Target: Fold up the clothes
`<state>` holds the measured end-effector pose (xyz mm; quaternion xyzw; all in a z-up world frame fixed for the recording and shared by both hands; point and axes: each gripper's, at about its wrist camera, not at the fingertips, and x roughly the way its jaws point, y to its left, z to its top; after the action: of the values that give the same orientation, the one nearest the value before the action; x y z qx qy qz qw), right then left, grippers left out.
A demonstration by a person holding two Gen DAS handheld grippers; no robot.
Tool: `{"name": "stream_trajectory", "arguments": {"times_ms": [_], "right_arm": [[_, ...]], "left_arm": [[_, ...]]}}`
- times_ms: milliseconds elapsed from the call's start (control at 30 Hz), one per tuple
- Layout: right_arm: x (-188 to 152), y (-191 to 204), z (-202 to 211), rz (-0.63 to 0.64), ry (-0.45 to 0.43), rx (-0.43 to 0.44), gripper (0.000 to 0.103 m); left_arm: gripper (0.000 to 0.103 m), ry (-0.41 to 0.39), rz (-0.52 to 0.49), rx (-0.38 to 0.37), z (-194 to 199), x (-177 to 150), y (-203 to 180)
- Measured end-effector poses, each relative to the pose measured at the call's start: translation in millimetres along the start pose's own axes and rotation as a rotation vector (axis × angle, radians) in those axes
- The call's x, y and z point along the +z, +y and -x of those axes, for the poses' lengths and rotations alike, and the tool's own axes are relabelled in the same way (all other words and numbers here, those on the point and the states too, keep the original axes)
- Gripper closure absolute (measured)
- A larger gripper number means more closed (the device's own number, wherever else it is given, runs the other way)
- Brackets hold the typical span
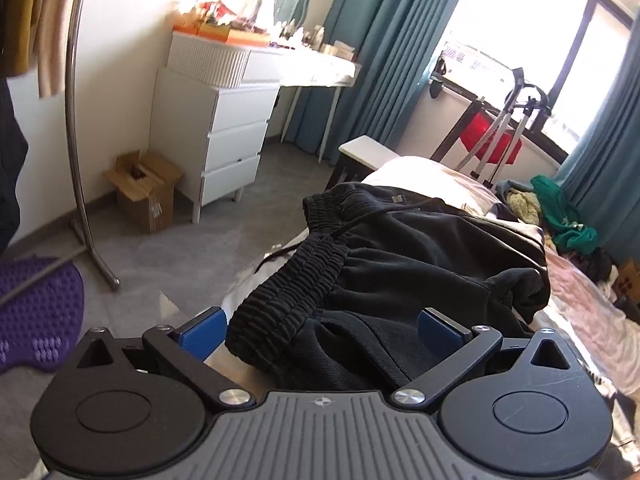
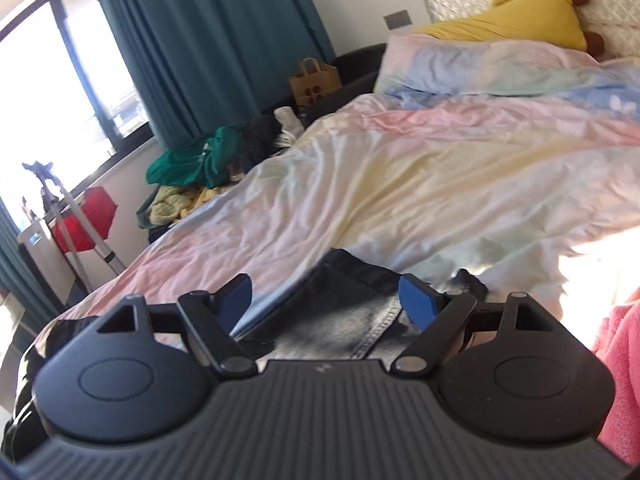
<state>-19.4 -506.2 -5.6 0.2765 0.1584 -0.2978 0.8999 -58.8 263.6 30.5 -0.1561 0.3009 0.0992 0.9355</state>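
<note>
Up close, the left tongs [image 1: 324, 326] stand wide apart, their blue pads [image 1: 200, 330] clear of the cloth, and the bunched elastic waistband [image 1: 288, 304] of the black trousers [image 1: 420, 248] lies between and just ahead of them without being pinched. The trousers sprawl in a loose heap over the near corner of the bed [image 1: 580, 300], their far side rumpled and rolled under. The right tongs [image 2: 326, 304] are spread as well, and a dark denim garment [image 2: 352, 316] with pale stitched seams lies flat on the pastel duvet [image 2: 400, 184] between and below the pads, none of it gripped. To the right of those tongs a pink fluffy cloth [image 2: 620, 360] hangs at the frame's edge. Farther out, at the far side of the bed, a heap of unfolded clothes holds a green garment [image 2: 192, 160] on top of something yellow [image 2: 176, 204]. A brown paper bag [image 2: 314, 82] with handles stands beyond that heap by the teal curtain [image 2: 200, 40]; what is inside it cannot be seen. In the left view an open cardboard box [image 1: 146, 194] sits on the grey floor beside a white chest of drawers [image 1: 224, 136], with dark contents too dim to name. A white ribbed box [image 1: 208, 62] rests on top of the chest, orange packages [image 1: 224, 34] lying across its top. A red bag [image 1: 490, 140] hangs in a frame near the window.
</note>
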Motion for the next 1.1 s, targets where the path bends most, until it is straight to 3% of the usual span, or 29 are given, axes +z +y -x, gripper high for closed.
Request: {"name": "stream_trajectory", "arguments": {"times_ms": [133, 300, 500, 700, 867, 1100], "right_arm": [[-10, 57, 22, 0.119, 0.02, 0.156, 0.02], [-38, 110, 49, 0.207, 0.039, 0.333, 0.02], [-74, 131, 58, 0.287, 0.052, 0.511, 0.021], [-91, 135, 49, 0.32, 0.069, 0.502, 0.021], [-101, 136, 38, 0.319, 0.073, 0.484, 0.021], [-110, 143, 17, 0.304, 0.095, 0.474, 0.021]], "left_arm": [[0.0, -0.066, -0.109, -0.029, 11, 4, -49], [0.0, -0.104, -0.207, -0.126, 4, -2, -123], [0.0, -0.105, -0.274, -0.245, -29, -18, -207], [0.0, -0.094, -0.331, -0.328, -74, -31, -279], [0.0, -0.078, -0.353, -0.354, -113, -57, -295], [0.0, -0.104, -0.384, -0.235, -142, -74, -284]]}}
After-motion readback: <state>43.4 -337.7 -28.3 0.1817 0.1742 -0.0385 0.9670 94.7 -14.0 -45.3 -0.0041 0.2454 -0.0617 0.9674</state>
